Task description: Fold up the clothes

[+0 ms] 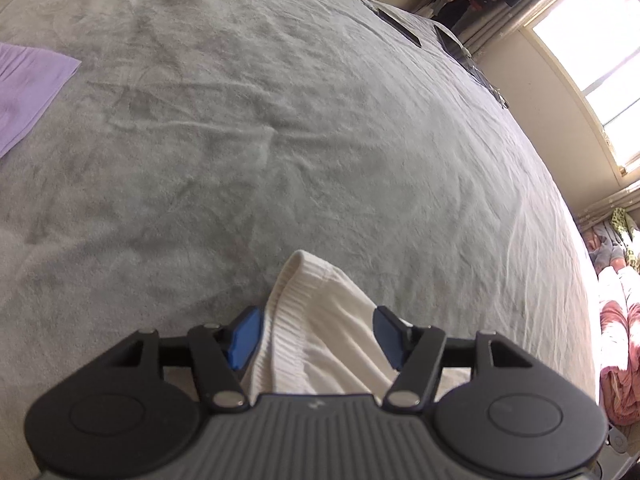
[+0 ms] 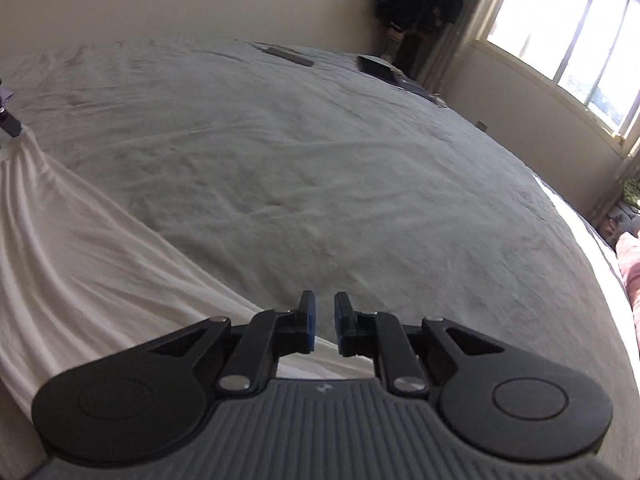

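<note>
Grey bedding [image 1: 280, 128] covers a wide bed that fills both wrist views, creased with shallow wrinkles, and bright windows [image 2: 568, 40] stand along the wall on the right. On the far edge of the bed lie two dark flat objects [image 2: 290, 56] – too small to tell what they are. A folded lilac cloth [image 1: 28, 88] rests on the bedding at the left edge of the left wrist view, well apart from the grippers. Pink fabric [image 1: 620, 352] is bunched beside the bed at the right.

The left gripper [image 1: 320, 332] has its blue pads [image 1: 246, 336] spread apart, and a ribbed hem of the white garment [image 1: 316, 320] sits bunched between them; whether the pads actually press it cannot be told from this view.

The right gripper [image 2: 323, 322] hovers over the bedding with its blue-lined fingers nearly together, a narrow gap showing between them and nothing seen in that gap. The white garment runs beneath and to its left – stretched in long folds towards the left edge of the right wrist view, where a dark clamp-like part [image 2: 10, 122] meets the gathered cloth.
</note>
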`<state>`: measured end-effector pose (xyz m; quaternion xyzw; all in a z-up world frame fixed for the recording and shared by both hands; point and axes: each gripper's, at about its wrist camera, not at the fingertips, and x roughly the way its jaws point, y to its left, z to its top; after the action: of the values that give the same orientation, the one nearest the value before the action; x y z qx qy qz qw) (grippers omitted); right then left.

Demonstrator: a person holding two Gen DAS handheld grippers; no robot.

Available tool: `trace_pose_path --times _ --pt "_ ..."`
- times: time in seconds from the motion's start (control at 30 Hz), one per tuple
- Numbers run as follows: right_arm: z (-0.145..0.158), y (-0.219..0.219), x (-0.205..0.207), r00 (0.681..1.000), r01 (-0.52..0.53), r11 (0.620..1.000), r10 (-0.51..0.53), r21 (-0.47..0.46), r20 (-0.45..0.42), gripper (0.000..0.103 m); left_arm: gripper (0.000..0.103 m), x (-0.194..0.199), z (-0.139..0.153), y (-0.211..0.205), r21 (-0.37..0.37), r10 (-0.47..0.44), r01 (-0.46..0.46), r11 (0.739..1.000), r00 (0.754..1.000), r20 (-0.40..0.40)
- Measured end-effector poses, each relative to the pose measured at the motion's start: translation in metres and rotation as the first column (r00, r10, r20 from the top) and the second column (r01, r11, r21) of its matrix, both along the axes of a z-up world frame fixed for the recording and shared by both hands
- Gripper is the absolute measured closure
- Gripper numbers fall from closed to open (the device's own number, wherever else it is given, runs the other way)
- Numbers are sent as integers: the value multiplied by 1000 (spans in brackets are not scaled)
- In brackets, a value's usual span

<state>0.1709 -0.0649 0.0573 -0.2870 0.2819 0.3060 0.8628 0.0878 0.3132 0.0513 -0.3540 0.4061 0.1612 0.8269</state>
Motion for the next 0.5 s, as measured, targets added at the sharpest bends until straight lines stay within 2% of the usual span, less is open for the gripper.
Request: trace_pose_path --times 0.03,0.07,0.1,0.2,0.3,0.5 --pt "-1 7 -1 1000 -27 1000 27 -6 -8 77 43 -1 0 -1 19 -2 2 1000 1000 -6" --pt "0 11 -1 999 -48 999 48 -8 -16 75 52 -1 -2 -1 22 -5 5 1000 1000 -11" --pt "0 16 -1 997 -69 998 69 -9 -24 75 67 -2 -3 -1 26 -8 8 1000 1000 -16" --pt "1 29 -2 990 -133 991 132 -13 -47 75 78 -3 -6 1 21 -2 2 1000 1000 -25" --pt "2 43 -2 978 -196 980 194 -16 -70 75 86 -5 -2 2 30 -8 8 1000 1000 -11" --pt "4 70 -10 940 -331 943 326 -36 -101 75 89 -10 2 -1 29 -12 12 1000 1000 7"
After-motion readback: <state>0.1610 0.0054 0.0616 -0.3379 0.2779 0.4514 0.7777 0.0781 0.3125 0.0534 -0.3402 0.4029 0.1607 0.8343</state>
